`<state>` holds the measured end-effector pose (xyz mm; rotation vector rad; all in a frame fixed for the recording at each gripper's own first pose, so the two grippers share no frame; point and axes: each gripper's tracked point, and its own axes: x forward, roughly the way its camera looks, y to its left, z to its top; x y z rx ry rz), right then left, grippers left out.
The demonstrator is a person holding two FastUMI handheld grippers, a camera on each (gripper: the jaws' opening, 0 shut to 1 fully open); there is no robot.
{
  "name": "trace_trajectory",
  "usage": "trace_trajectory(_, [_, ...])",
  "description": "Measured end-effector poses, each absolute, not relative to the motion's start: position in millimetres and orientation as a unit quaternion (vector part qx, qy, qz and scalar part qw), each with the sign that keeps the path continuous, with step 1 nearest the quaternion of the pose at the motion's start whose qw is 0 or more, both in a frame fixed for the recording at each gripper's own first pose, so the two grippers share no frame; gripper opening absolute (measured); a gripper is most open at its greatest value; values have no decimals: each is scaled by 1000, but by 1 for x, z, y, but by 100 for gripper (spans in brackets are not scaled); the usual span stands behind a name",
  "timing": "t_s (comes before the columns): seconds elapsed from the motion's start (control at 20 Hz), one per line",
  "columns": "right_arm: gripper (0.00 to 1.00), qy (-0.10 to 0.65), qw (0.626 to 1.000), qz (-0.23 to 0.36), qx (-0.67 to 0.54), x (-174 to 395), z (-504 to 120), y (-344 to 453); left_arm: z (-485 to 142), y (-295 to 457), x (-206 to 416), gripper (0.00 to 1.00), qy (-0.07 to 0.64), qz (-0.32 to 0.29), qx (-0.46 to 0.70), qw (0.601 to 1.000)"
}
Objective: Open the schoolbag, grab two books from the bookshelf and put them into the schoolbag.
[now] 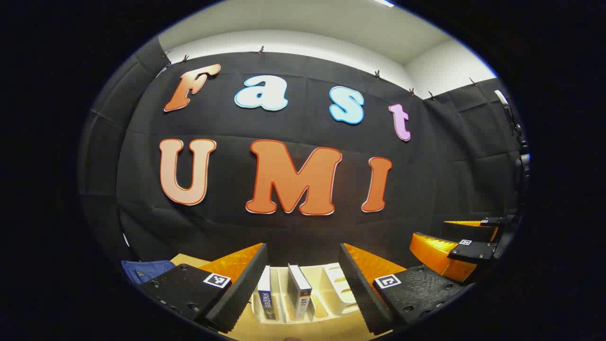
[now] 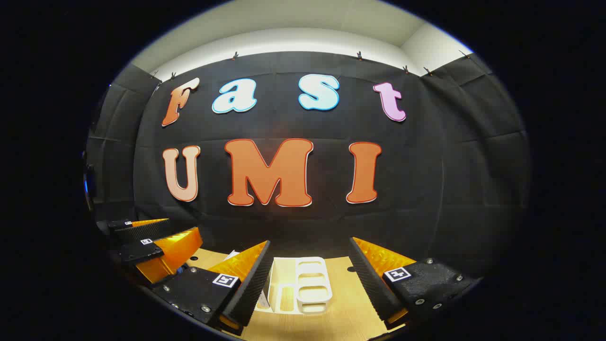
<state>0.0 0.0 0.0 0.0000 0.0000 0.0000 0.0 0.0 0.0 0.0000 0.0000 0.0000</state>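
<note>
Two books stand upright in a white bookshelf rack (image 1: 338,284) on the wooden table: one with a blue spine (image 1: 264,297), one with a black and white spine (image 1: 300,294). My left gripper (image 1: 303,250) is open, held just in front of the books, which show between its fingers without touching them. A corner of the blue schoolbag (image 1: 142,271) lies at the far left. My right gripper (image 2: 310,242) is open and empty, facing the rack's (image 2: 312,282) empty slots. Each gripper appears beside the other: the right gripper (image 1: 457,239), the left gripper (image 2: 151,237).
The wooden table (image 2: 345,312) runs under the rack to the black cloth wall close behind it. A small dark hole (image 2: 350,269) marks the tabletop right of the rack.
</note>
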Motion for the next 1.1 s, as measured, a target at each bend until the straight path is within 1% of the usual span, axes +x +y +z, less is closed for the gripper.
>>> trace_trajectory(0.1, [96, -12, 1000, 17, -1, 11, -1, 8, 1, 16, 8, 94, -12, 19, 7, 1000])
trace_trajectory(0.4, [96, -27, 999, 40, -6, 49, -12, 14, -19, 29, 26, 94, -16, 35, 12, 999])
trace_trajectory(0.55, [96, -22, 998, 63, -10, 61, -23, 16, -31, 40, 30, 94, -12, 63, 13, 998])
trace_trajectory(0.6, [96, -17, 998, 66, -9, 64, -26, 16, -36, 44, 30, 95, -11, 75, 15, 997])
trace_trajectory(0.7, [96, -17, 997, 72, -6, 66, -31, 15, -40, 46, 31, 94, -13, 88, 16, 996])
trace_trajectory(0.9, [96, -24, 997, 71, -8, 70, -32, 22, -49, 47, 32, 94, -10, 82, 17, 996])
trace_trajectory(1.1, [96, -38, 998, 41, -19, 72, -30, 32, -53, 59, 32, 94, -9, 53, 37, 998])
